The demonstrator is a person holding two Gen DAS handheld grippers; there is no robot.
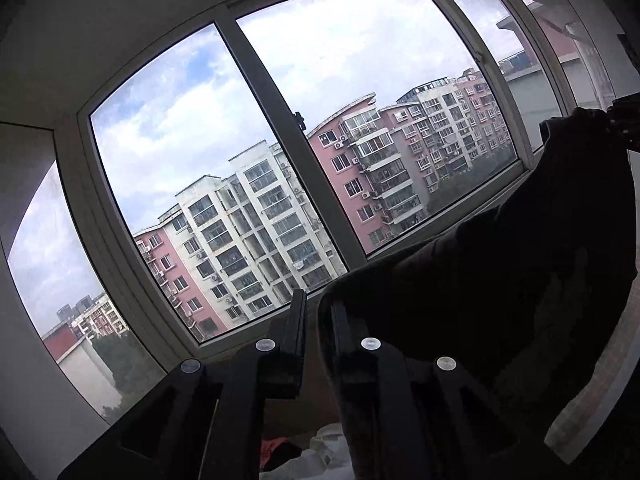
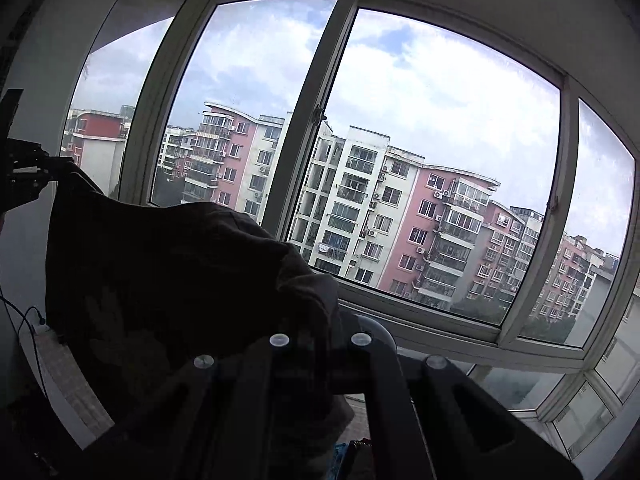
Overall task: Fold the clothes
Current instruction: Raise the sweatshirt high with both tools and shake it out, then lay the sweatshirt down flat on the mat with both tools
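Note:
A dark garment hangs in the air, stretched between my two grippers in front of the window. My left gripper is shut on one edge of it; the cloth drapes over the right finger. In the left wrist view the right gripper shows at the far right, pinching the other end. In the right wrist view my right gripper is shut on the dark garment, which covers the fingers. The left gripper shows at the far left there, holding the far corner.
A large window with a white frame fills both views, apartment blocks outside. A white sill runs below it. Light and red cloth lies low down. A checked surface lies at right. A cable hangs at left.

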